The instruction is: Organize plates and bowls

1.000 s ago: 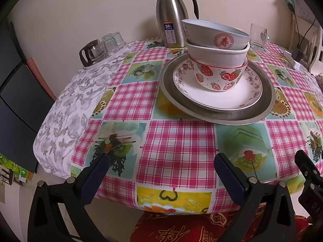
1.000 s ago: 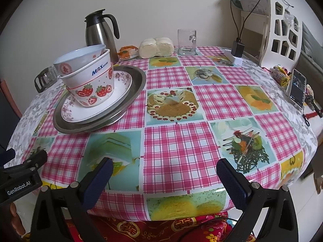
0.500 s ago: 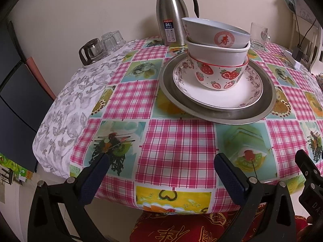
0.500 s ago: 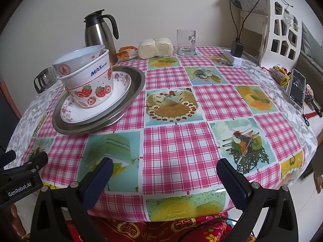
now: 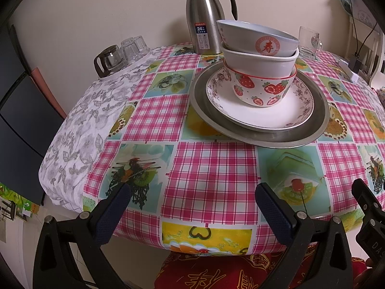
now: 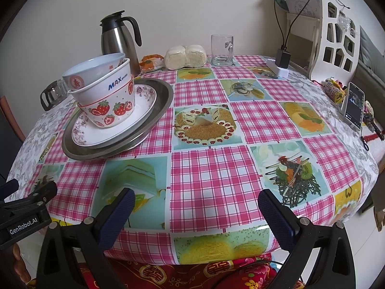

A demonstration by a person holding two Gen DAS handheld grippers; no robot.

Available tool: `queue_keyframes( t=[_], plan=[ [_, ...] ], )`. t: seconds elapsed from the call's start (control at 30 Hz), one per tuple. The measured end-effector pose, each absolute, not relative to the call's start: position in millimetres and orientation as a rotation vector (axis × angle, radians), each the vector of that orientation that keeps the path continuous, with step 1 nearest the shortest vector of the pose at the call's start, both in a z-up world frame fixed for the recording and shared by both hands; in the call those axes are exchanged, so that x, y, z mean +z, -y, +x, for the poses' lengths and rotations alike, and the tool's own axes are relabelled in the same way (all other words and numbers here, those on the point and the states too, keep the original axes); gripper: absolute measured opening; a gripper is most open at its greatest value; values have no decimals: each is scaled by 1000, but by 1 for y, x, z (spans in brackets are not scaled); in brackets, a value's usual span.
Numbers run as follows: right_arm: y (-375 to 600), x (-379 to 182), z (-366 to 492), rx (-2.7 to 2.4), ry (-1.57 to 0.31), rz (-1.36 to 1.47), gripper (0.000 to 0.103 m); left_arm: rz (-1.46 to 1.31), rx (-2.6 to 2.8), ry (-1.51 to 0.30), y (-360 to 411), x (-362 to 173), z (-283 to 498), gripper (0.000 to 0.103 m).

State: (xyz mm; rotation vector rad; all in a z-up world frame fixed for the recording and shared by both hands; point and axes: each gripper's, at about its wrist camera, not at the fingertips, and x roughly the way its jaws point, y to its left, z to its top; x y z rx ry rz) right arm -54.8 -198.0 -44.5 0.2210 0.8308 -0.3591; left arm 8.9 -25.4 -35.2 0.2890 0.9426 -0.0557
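My left tongs [image 5: 192,207] and right tongs [image 6: 196,208] both stand spread wide, gripping nothing, poised over the near edge of the checked tablecloth [image 6: 211,180]. Three bowls sit nested: grey bowl [image 5: 257,41] uppermost, white bowl [image 5: 259,63] in the middle, strawberry bowl [image 5: 262,89] lowest. They rest on a floral plate [image 5: 259,118], itself on a metal tray [image 5: 276,137]. A steel flask [image 5: 204,31] stands behind.

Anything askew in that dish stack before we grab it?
Yes. The top bowl sits tilted in the white bowl beneath it rather than nesting level, in both views. The floral plate sits off-centre on the metal plate, and that plate's near edge looks lifted off the tablecloth. No spills or chips visible.
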Motion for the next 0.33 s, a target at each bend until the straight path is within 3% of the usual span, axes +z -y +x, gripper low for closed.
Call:
queue_keyframes(
  t=[0.33],
  plan=[
    [198, -46, -55, -358, -834, 221, 103, 269, -59, -935, 22, -34, 9, 103]
  ],
)
